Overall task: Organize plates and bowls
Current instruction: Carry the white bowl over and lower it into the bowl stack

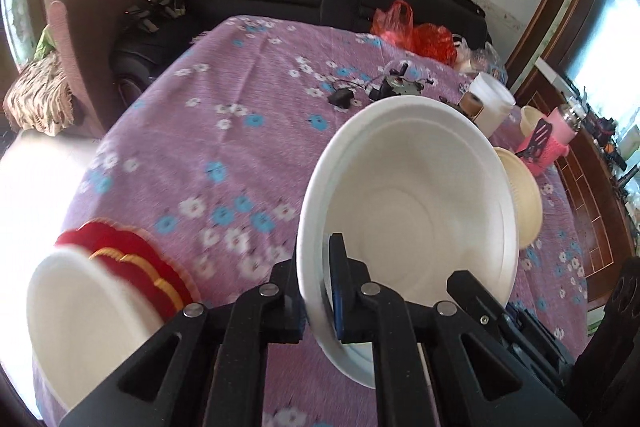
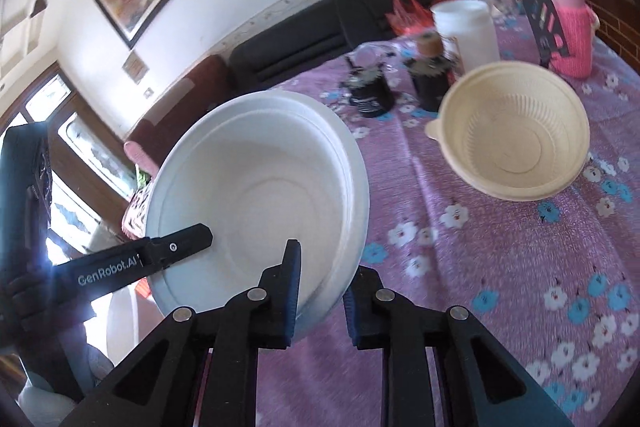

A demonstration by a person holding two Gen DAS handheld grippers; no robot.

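Held thing: a white bowl (image 1: 416, 195) is gripped at its rim by both grippers and is carried tilted, clear of the bench (image 1: 224, 155).
Left gripper (image 1: 316, 291): its jaws are pressed together on the near rim of the white bowl, one finger inside the wall and one outside.
Right gripper (image 2: 320, 303): its jaws are pinched on the lower rim of the same bowl, seen in the right wrist view as (image 2: 260, 195); the left gripper's finger (image 2: 176, 247) is seen reaching over the rim from the left side.
Key relation: the beige bowl (image 2: 516, 139) lies ahead and to the right of the right gripper's jaws, standing upright on the flowered cloth, mouth up. It is judged nearer to the right hand than to the left; in the left wrist view it is partly hidden behind the white bowl (image 1: 524, 203).
Axis: the white bowl's mouth is turned toward both cameras, so it would have to be levelled before it can be nested or set down.
Containers: the white bowl and the beige bowl are both seen empty. A second white dish (image 1: 80, 315) lies at the lower left on a red mat (image 1: 136, 251); nothing is seen in it.
Other things: a white cup (image 2: 468, 31) and a pink-sleeved bottle (image 2: 568, 11) stand beyond the beige bowl.
Risk: a two-sided rim grip on a light bowl is judged liable to twist it.
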